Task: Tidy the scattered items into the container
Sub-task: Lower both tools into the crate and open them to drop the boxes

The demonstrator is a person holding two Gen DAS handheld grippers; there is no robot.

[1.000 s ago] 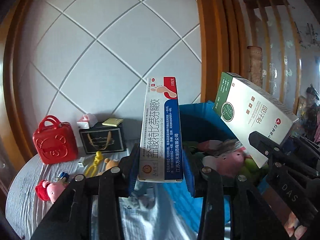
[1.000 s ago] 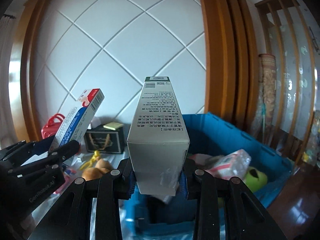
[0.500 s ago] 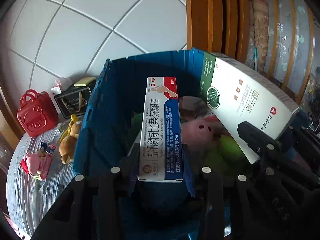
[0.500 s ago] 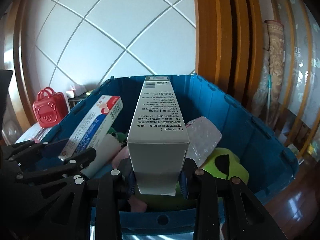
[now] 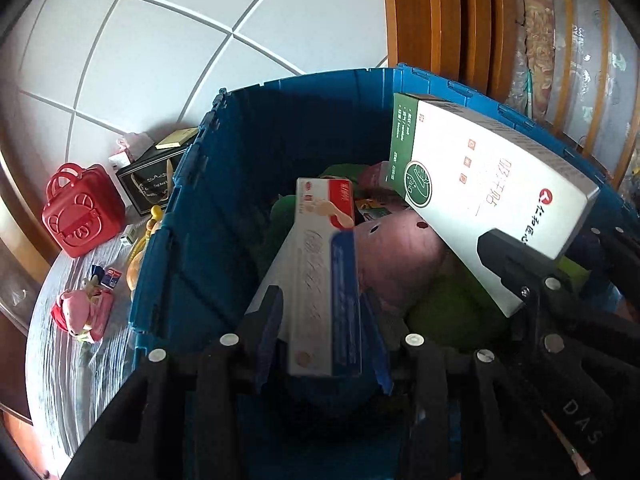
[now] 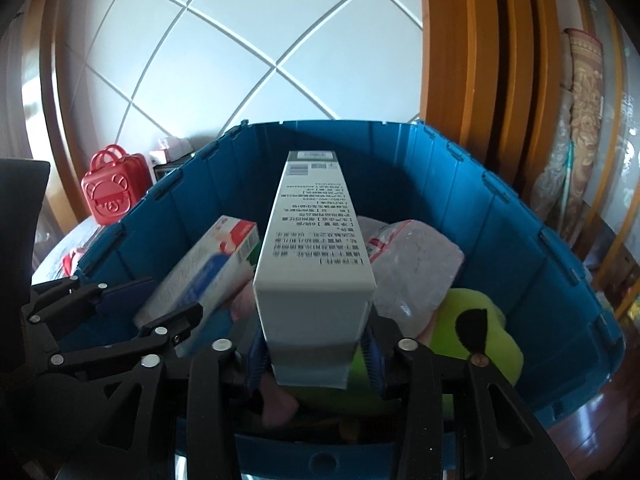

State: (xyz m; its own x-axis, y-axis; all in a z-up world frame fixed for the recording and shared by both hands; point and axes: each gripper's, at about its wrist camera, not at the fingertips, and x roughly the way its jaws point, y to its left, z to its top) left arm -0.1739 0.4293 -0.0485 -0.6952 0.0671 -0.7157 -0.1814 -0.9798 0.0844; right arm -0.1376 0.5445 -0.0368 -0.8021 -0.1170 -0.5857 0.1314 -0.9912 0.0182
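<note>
Blue crate (image 5: 208, 216) filled centre frame in both wrist views, already holding soft toys: a pink plush (image 5: 400, 256), a green plush (image 6: 480, 332), and a clear bag (image 6: 416, 268).

Green-and-white box (image 6: 316, 264) stood lengthwise over the crate, centre of the right view. Right gripper (image 6: 312, 356) had just been opening; a gap showed beside the box at the right pad, so the box sat loose between the jaws, not clamped.

Red-white-blue box (image 5: 324, 280) tilted over the crate, lower centre of the left view, blurred. Left gripper (image 5: 320, 344) jaws stood slightly apart around its lower end; no firm clamp visible.

Left edge: table (image 5: 60, 360), with a red bag (image 5: 82, 216), a black case (image 5: 150, 180) and a small pink toy (image 5: 82, 312).
</note>
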